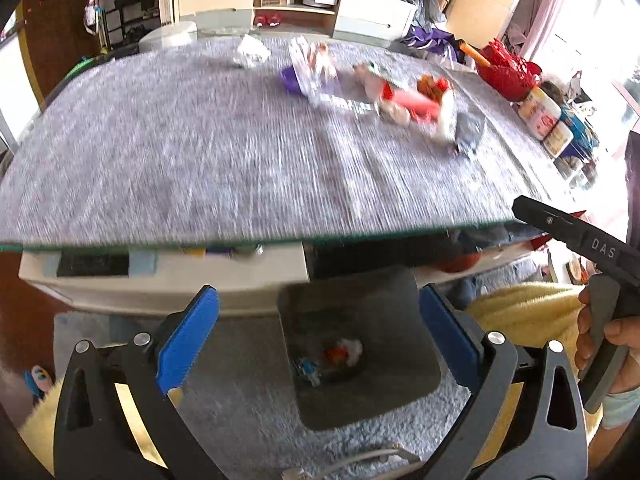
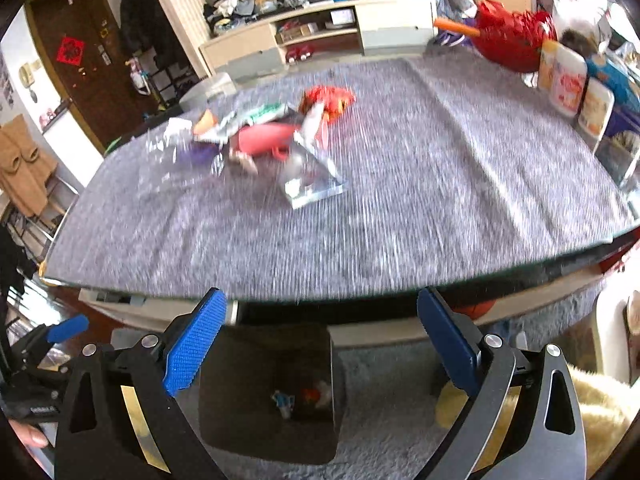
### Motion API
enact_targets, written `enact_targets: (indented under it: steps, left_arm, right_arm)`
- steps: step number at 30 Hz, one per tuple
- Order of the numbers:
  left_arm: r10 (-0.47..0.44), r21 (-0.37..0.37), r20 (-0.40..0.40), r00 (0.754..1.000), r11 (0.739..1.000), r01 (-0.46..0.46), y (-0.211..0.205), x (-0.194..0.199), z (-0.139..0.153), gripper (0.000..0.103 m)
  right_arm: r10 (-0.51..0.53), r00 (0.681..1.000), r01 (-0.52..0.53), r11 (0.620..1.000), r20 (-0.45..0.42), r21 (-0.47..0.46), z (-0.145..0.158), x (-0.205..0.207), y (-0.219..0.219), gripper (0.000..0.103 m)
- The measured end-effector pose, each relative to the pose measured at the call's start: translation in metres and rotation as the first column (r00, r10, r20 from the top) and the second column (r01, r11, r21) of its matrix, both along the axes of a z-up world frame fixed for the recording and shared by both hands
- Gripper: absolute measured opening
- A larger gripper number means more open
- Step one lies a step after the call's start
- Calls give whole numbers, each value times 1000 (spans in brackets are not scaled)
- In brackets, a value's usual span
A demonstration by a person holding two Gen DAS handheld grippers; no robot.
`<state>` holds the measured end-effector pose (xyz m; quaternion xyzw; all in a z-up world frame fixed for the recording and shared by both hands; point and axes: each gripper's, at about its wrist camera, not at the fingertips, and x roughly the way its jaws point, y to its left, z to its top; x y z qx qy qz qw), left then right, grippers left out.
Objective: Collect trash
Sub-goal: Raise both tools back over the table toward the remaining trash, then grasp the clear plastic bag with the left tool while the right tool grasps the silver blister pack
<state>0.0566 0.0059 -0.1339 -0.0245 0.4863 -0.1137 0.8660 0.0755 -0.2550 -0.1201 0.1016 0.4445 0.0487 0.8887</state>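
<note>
A pile of trash point(image 1: 384, 92) lies on the grey-covered table point(image 1: 200, 168): wrappers, a pink tube and a crumpled white paper point(image 1: 252, 52). In the right wrist view the pile point(image 2: 280, 140) sits left of centre, with a clear plastic bag point(image 2: 312, 180) nearest. A dark grey bin point(image 1: 360, 344) stands on the floor below the table's front edge, with a few scraps inside; it also shows in the right wrist view point(image 2: 272, 392). My left gripper point(image 1: 320, 336) is open and empty above the bin. My right gripper point(image 2: 320, 344) is open and empty, just before the table edge.
A red basket point(image 1: 508, 68) and several jars point(image 1: 544, 120) stand along the table's right side. A low TV cabinet point(image 1: 296, 12) is behind the table. Grey carpet point(image 1: 248, 400) covers the floor. The right gripper's body point(image 1: 580, 240) shows at the right of the left wrist view.
</note>
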Motion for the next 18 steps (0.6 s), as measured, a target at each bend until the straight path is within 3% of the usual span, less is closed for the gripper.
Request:
enact_targets:
  steps: [15, 18]
  left_arm:
    - [14, 15, 112, 994, 1000, -16, 1, 101, 37, 95]
    - [13, 12, 113, 994, 1000, -15, -2, 124, 37, 93]
  right_arm:
    - [45, 997, -42, 998, 55, -56, 7, 78, 6, 96]
    - [57, 996, -54, 998, 71, -42, 5, 87, 6, 90]
